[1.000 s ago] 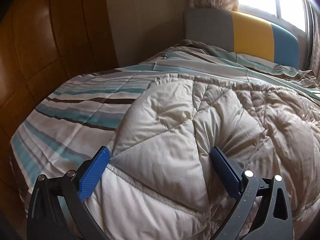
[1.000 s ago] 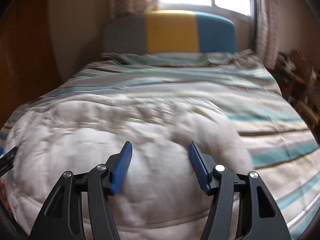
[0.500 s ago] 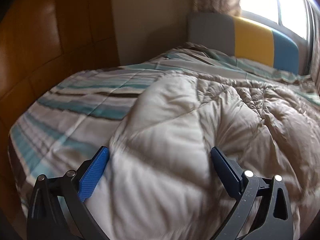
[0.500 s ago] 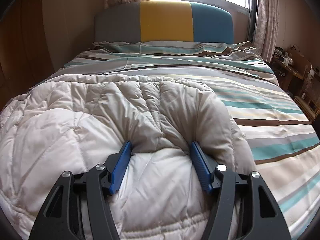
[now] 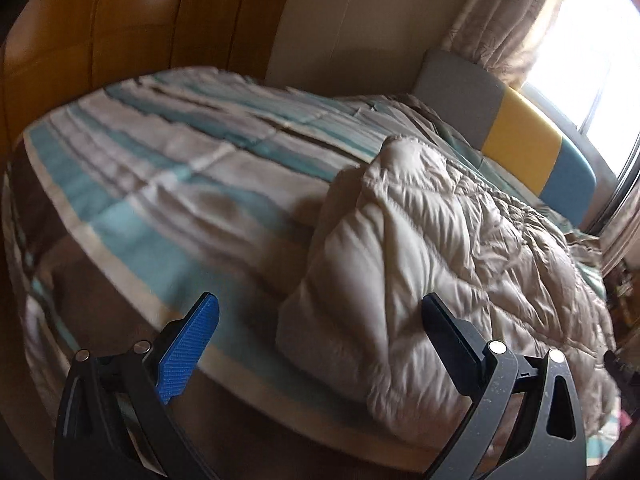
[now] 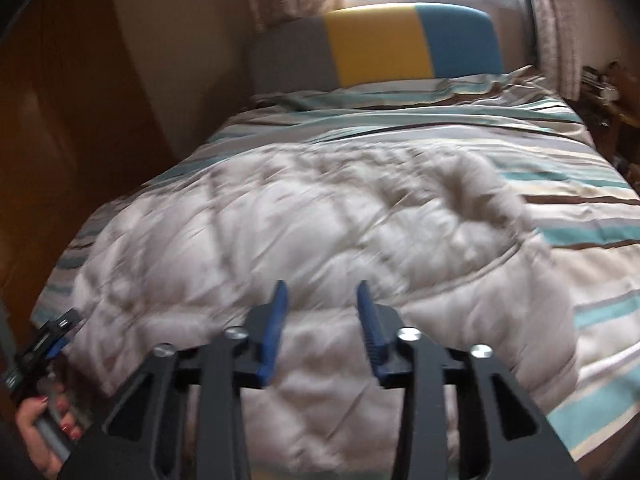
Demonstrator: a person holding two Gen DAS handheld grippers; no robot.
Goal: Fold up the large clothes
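While the right claw (image 6: 322,312) is closing above the quilted coat (image 6: 320,232), the left claw (image 5: 320,320) gapes beside its edge.

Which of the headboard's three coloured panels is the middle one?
The yellow padded panel is the middle one of the headboard, with the grey panel on its left and the blue panel on its right.

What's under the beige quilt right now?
The quilt lies on the striped bedspread, which shows around it. Whatever else lies beneath it is covered.
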